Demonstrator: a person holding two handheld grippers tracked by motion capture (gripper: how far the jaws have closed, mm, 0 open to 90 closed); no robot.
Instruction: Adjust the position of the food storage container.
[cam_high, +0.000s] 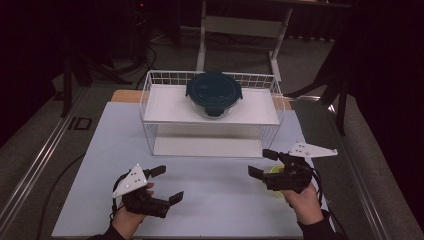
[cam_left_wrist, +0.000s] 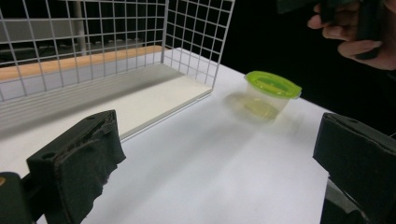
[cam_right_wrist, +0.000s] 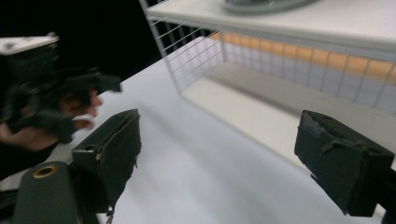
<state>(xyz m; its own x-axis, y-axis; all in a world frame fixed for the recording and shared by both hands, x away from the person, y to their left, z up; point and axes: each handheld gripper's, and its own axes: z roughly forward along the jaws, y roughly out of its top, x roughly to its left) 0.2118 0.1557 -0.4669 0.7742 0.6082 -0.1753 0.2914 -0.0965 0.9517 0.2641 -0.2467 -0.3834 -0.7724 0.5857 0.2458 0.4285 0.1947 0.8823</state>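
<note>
- The high view is dim overall — the room behind the tabletop (cam_high: 210, 200) sinks into near black, and corners darken further.
- The white tabletop is the brightest area, evenly lit from above, with no hard glare.
- The wire rack (cam_high: 212, 112) casts a soft, faint shadow under its upper shelf.
- In the left gripper view the green-lidded container (cam_left_wrist: 272, 95) is slightly smeared by motion blur, with a pale shadow on its near side; the hand (cam_left_wrist: 357, 32) at the top right is soft.
- In the right gripper view the far gripper (cam_right_wrist: 51, 93) and the hand holding it are blurred — the near jaws look sharp.
- Backgrounds beyond the tabletop edge are black in both gripper views.
</note>
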